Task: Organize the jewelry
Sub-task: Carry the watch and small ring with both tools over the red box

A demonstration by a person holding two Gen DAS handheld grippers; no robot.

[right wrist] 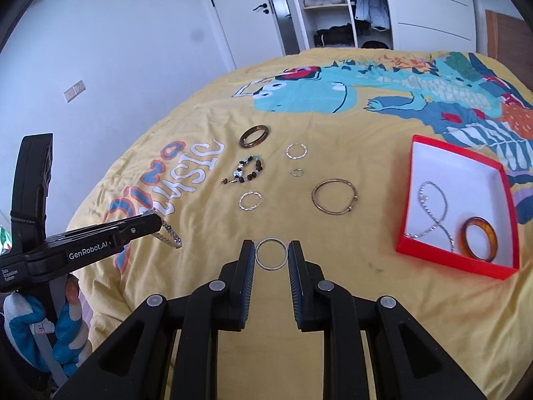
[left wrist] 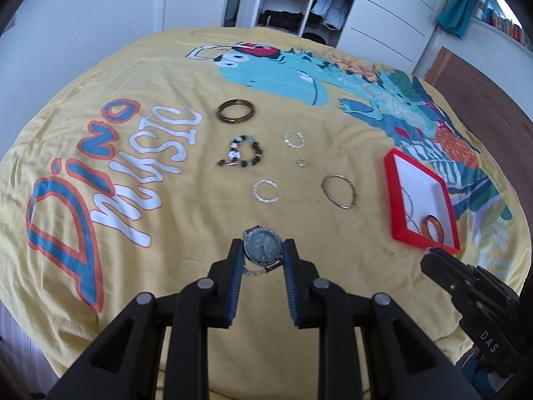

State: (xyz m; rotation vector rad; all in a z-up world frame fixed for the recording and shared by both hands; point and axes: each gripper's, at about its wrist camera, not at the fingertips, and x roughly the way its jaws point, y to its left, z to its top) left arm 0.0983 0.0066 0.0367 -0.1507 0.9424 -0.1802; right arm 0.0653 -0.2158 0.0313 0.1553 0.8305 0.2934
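Note:
My left gripper (left wrist: 263, 245) is shut on a wristwatch (left wrist: 262, 248) with a sparkly bezel, held above the yellow bedspread (left wrist: 186, 240); its band hangs below the jaws. In the right wrist view my right gripper (right wrist: 271, 245) is shut on a thin silver ring (right wrist: 271, 269). The left gripper (right wrist: 155, 216) shows at the left there, the watch band (right wrist: 171, 233) dangling from it. A red box (right wrist: 456, 260) with a white inside lies to the right, holding a silver chain (right wrist: 433, 206) and an amber bangle (right wrist: 479, 238).
On the bedspread lie a brown bangle (left wrist: 220, 113), a beaded bracelet (left wrist: 241, 155), two twisted silver hoops (left wrist: 294, 139) (left wrist: 266, 191), a tiny ring (left wrist: 302, 163) and a thin metal bangle (left wrist: 336, 176). Behind the bed stand a wardrobe (right wrist: 333, 6) and a door (right wrist: 240, 16).

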